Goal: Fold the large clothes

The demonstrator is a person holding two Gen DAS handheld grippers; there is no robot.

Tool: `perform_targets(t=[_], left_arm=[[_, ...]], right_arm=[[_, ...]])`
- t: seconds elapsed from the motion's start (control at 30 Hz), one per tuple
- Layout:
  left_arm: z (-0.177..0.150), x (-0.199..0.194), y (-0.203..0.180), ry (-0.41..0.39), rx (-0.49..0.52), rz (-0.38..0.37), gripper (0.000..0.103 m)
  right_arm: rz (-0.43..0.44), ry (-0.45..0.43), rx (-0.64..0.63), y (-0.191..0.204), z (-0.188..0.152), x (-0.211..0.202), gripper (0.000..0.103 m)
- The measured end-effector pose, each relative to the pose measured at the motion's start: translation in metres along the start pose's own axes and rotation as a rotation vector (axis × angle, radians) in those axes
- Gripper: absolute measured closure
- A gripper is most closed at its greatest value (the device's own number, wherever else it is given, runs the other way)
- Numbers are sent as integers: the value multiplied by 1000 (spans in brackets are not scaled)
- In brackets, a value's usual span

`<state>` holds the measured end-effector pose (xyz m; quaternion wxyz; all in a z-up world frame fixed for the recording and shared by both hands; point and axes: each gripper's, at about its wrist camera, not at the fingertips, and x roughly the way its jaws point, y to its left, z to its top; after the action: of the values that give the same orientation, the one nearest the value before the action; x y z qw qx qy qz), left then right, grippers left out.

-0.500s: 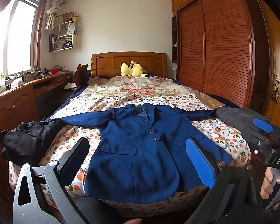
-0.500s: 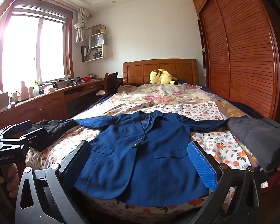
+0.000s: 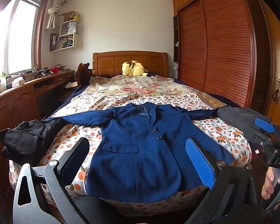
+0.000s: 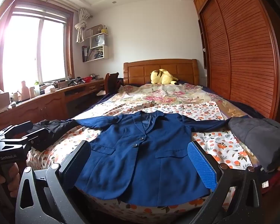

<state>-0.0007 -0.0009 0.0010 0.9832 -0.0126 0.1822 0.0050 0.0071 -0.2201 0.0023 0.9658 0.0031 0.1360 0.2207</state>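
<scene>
Left wrist cam first: my left tongs (image 3: 138,160) are spread wide with nothing between them, hanging just off the foot edge of the bed (image 3: 224,132). The blue blazer (image 3: 140,149) lies flat and face up across the foot end of the bed, buttoned, hem toward me, sleeves stretched out to both side edges. A black garment (image 3: 28,140) is bunched at the bed's left foot corner, and a grey garment (image 3: 239,115) sits at the right foot corner. The right tongs (image 3: 267,132) peek in at the right, with a hand (image 3: 274,179) on the handle.

Right wrist cam: right tongs (image 4: 140,162) are wide too, empty, same spot off the foot edge. Blazer (image 4: 149,149) fills the middle, collar pointing to the headboard (image 4: 140,71), where a yellow plush toy (image 4: 162,77) sits. Grey garment (image 4: 261,140) covers the right sleeve's end. The left tongs (image 4: 22,130) show at the left edge, in front of the black garment (image 4: 54,128).
</scene>
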Motion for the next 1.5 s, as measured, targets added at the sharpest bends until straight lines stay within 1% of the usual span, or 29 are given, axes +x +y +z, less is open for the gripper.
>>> perform_targets(t=[0.2,0.23,1.5], left_arm=[[-13,4,5,5,-6,-9,0],[-9,7,6,8,-4,-7,0],[-12,11,4,16,-1,-4,0]], right_arm=[[3,7,5,-2,-2,1,0],[3,7,4,-2,-2,1,0],[5,15,15,-3,-4,2,0]])
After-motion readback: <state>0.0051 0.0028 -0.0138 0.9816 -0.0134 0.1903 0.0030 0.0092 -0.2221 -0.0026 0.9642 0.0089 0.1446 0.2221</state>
